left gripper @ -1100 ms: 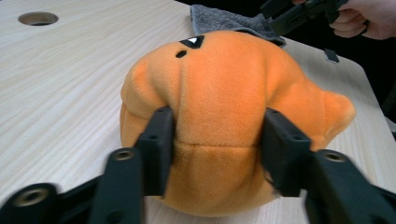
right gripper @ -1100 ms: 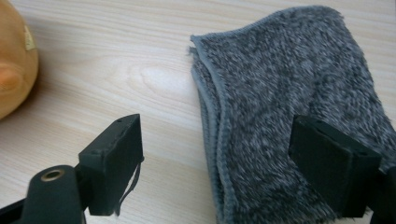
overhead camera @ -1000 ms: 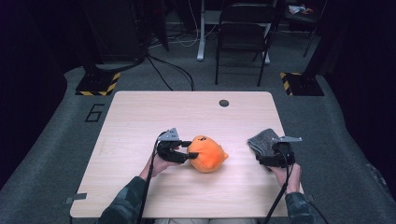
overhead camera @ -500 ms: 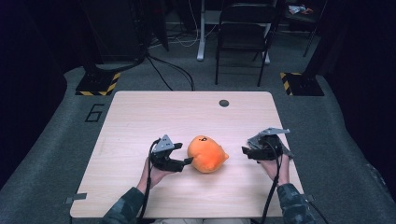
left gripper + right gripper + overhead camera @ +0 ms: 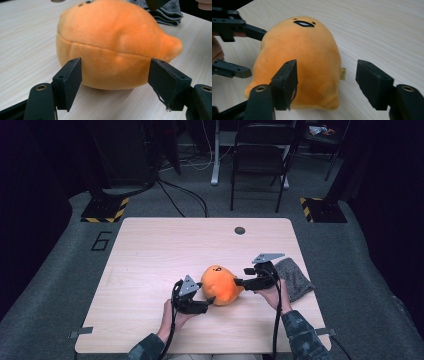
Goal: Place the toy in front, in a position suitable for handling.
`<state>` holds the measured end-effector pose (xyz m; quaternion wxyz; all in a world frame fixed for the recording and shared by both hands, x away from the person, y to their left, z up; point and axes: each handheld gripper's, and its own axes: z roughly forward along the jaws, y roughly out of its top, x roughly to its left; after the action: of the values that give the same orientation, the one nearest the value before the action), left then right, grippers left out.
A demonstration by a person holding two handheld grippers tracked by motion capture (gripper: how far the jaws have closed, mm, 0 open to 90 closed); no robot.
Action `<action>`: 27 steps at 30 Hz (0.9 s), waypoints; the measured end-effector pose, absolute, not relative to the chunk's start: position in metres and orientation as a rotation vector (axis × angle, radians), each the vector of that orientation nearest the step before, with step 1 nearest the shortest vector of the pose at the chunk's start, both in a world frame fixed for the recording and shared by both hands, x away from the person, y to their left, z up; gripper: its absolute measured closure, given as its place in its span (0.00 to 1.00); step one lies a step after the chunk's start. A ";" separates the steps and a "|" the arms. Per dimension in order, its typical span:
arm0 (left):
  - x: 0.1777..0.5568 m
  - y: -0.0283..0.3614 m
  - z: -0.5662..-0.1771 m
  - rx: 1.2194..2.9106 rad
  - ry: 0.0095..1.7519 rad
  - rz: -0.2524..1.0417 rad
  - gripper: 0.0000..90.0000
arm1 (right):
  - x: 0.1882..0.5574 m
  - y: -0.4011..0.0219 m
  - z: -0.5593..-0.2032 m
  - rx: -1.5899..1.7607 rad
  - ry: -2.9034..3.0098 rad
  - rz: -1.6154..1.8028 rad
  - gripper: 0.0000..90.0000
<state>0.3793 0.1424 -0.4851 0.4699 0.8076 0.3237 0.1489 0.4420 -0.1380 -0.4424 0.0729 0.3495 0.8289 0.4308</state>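
An orange plush toy [image 5: 221,284] with a small dark face lies at the front middle of the wooden table [image 5: 150,250]. My left gripper [image 5: 210,301] points at it from the near left. In the left gripper view the toy [image 5: 112,45] sits just past the tips of my left gripper [image 5: 116,80], whose jaws have just been closing and stand clear of it. My right gripper [image 5: 239,282] comes in from the right. Its jaws [image 5: 329,82] have just been closing too; the toy [image 5: 299,57] sits partly between them, with a gap at the right pad.
A folded grey cloth [image 5: 295,277] lies behind my right hand near the table's right edge, also seen as the grey cloth [image 5: 167,12]. A round cable hole [image 5: 240,230] sits at the table's far side. A chair [image 5: 260,150] stands beyond the table.
My right gripper has moved left off the grey cloth to the toy's right side. My left gripper has swung toward the near edge and now aims at the toy from the front left. The toy stayed put.
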 end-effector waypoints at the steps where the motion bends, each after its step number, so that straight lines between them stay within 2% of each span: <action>1: 0.380 0.142 -0.487 1.974 0.803 0.361 0.31 | 0.443 -0.136 -0.444 1.051 2.507 1.295 0.45; 4: 0.383 0.143 -0.490 1.966 0.806 0.331 0.33 | 0.447 -0.133 -0.449 1.038 2.559 1.301 0.54; 10: 0.385 0.143 -0.499 1.978 0.782 0.325 0.38 | 0.451 -0.125 -0.461 1.036 2.650 1.280 0.61; 12: 0.385 0.143 -0.500 1.982 0.772 0.331 0.43 | 0.451 -0.123 -0.465 1.040 2.653 1.291 0.65; 19: 0.383 0.143 -0.504 1.964 0.764 0.350 0.73 | 0.446 -0.117 -0.469 1.047 2.629 1.273 0.90; 22: 0.385 0.145 -0.500 1.953 0.749 0.360 0.79 | 0.441 -0.114 -0.462 1.031 2.592 1.253 0.93; 27: 0.390 0.152 -0.490 1.928 0.726 0.344 0.80 | 0.432 -0.109 -0.446 1.016 2.539 1.201 0.94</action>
<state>0.3898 0.1523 -0.4900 0.5024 0.7982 0.3004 0.1424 0.4318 -0.1087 -0.4462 0.0775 0.3391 0.8475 0.4009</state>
